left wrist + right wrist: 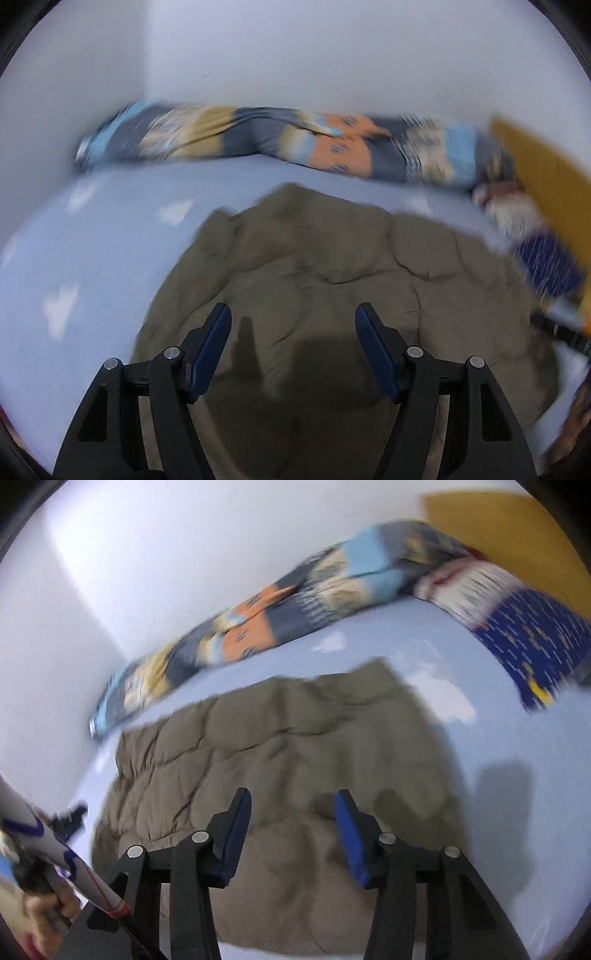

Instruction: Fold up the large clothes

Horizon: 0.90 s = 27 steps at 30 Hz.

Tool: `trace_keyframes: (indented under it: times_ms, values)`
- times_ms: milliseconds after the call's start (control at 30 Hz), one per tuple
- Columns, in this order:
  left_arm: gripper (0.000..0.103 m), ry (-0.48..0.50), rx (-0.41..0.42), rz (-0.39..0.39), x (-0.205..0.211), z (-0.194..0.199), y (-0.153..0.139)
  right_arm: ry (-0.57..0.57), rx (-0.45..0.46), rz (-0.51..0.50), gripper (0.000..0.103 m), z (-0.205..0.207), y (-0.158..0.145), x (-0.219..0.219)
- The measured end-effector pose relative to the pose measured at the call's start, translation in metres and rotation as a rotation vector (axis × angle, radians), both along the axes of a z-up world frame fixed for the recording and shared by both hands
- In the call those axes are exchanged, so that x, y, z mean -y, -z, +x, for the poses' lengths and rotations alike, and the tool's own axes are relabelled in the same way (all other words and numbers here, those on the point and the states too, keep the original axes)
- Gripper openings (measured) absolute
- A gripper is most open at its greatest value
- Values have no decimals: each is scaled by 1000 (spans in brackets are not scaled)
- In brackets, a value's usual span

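Both tongs are released and grasp nothing: left gripper (293, 314) and right gripper (292, 799) hang over the puffy olive-brown quilted jacket (332, 266), spread mid-bed on the pale blue sheet (92, 240); only the right view catches a hand (40, 915) at the corner; everything's motion-blurred, so the patterned blanket (258, 620) along the far edge is smeared.

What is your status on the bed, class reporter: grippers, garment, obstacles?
Left gripper open, empty. Right gripper open, empty. Olive quilted jacket folded on pale blue bedsheet. Patchwork blanket along wall, clear of jacket.
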<state>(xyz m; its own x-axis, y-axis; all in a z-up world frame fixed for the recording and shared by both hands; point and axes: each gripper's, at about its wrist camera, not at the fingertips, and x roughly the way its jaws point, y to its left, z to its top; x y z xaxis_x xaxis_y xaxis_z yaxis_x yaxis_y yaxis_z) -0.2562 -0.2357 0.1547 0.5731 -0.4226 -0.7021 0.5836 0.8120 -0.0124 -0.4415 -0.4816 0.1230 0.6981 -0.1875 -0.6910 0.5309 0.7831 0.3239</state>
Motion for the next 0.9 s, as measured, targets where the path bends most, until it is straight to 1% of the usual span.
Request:
trace_keyframes:
  times_ms: [33, 67, 133, 167, 233, 300, 400, 467, 500, 533, 633, 667, 767, 833, 900]
  values:
    - [69, 24, 9, 38, 12, 1, 6, -20, -23, -19, 51, 16, 4, -4]
    - [69, 27, 10, 68, 20, 4, 13, -31, -47, -31, 51, 27, 9, -6]
    - [69, 3, -18, 116, 25, 13, 31, -42, -95, -46, 51, 45, 22, -7]
    - [71, -5, -53, 114, 27, 17, 39, -43, -130, -55, 51, 55, 30, -8]
    - [73, -23, -88, 104, 31, 25, 48, -44, -170, -70, 52, 69, 43, -2]
    - [74, -20, -87, 122, 34, 29, 50, -47, -212, -83, 53, 76, 53, -3]
    - [74, -28, -93, 135, 36, 31, 54, -47, -261, -121, 53, 82, 58, -6]
    - [74, -34, -75, 132, 37, 25, 46, -46, -283, -133, 53, 84, 58, -6]
    - [74, -24, -59, 110, 38, 25, 38, -36, -286, -138, 53, 83, 53, -6]
    - [74, -15, -40, 93, 37, 27, 30, -25, -268, -140, 53, 81, 47, -6]
    - [74, 1, 32, 86, 44, 33, 14, -40, -162, -174, 53, 78, 19, -11]
    - [74, 0, 37, 92, 48, 39, 14, -40, -141, -194, 53, 80, 12, -11]
    - [74, -20, 26, 101, 56, 60, 20, -37, -121, -218, 53, 95, 7, -5]
    - [74, -34, 8, 117, 60, 73, 30, -36, -120, -214, 53, 107, 11, 3]
    - [74, -40, -8, 115, 62, 80, 38, -38, -137, -191, 53, 124, 21, 12]
